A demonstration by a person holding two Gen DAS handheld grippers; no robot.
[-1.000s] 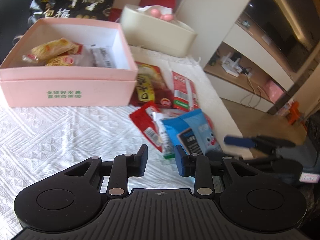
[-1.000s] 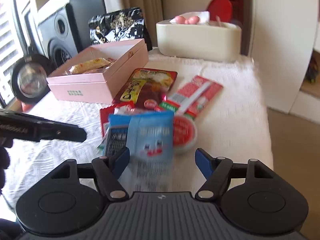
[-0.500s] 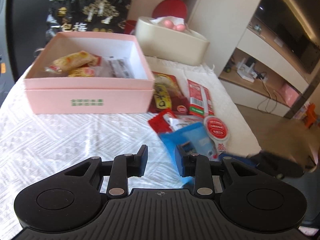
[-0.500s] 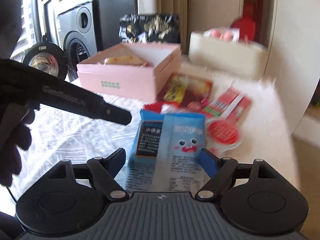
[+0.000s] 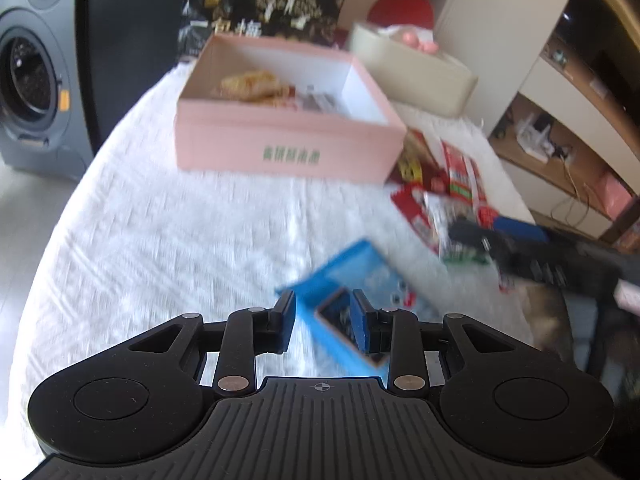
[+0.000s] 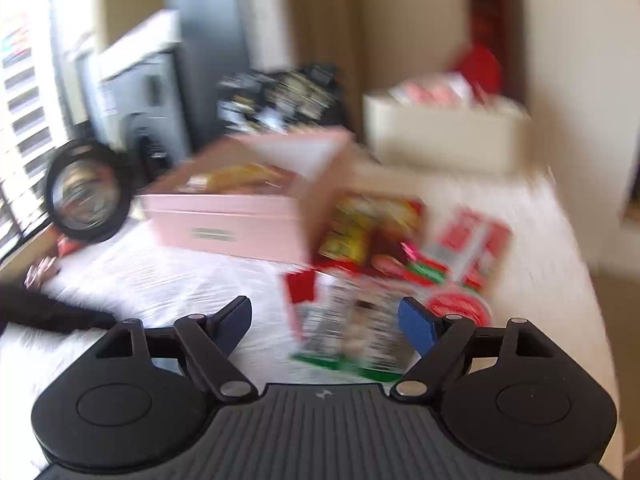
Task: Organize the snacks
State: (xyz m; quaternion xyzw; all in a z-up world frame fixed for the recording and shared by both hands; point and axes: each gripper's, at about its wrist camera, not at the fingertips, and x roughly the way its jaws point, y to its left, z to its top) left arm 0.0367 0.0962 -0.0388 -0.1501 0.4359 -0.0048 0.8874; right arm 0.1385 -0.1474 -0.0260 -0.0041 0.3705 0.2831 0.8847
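Observation:
A blue snack packet [image 5: 360,276] lies tilted on the white cloth, one corner reaching in between the fingers of my left gripper [image 5: 323,320]. The left jaws stand narrowly apart and do not press on it. Beyond it stands the open pink box [image 5: 288,152] with several wrapped snacks inside. My right gripper [image 6: 326,320] is open wide above a red, white and green packet [image 6: 348,320], which lies flat between the fingers, untouched. The pink box [image 6: 224,232] sits behind it to the left. The right wrist view is blurred.
More red snack packets [image 5: 440,176] lie beside the box on the right. A cream tissue box [image 5: 416,76] and a black snack bag [image 5: 260,12] stand at the back. A washing machine [image 5: 28,80] is at the left, past the table edge.
The blue packet has left the right gripper's jaws, which opened wider, and now lies at the left gripper's fingers. Both grippers have shifted across the table; the left gap is unchanged.

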